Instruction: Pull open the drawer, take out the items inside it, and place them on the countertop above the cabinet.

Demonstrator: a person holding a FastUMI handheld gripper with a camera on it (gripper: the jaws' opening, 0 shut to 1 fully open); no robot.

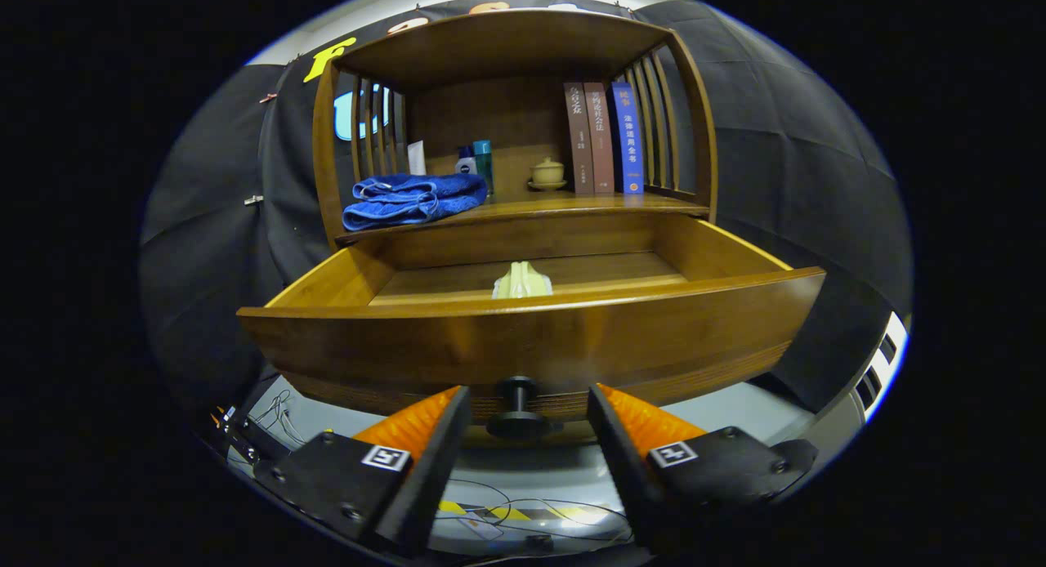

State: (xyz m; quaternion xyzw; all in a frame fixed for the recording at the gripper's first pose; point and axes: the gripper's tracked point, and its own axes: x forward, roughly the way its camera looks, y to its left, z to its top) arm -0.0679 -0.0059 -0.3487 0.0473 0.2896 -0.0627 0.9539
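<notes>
The wooden drawer (531, 338) of the cabinet stands pulled out toward me. Its dark round knob (520, 408) sits between my fingertips, with a gap on each side. My gripper (527, 412) is open and touches nothing. Inside the drawer, close behind the front panel, a pale yellow item (522, 282) pokes up; its lower part is hidden by the panel. Above the drawer is the countertop (572, 205), and a folded blue towel (413, 199) lies on its left part.
On the countertop's back stand small bottles (476, 162), a small lidded pot (547, 174) and three upright books (603, 138). A shelf roof and slatted sides enclose that space. Cables (490, 510) lie on the floor below the drawer.
</notes>
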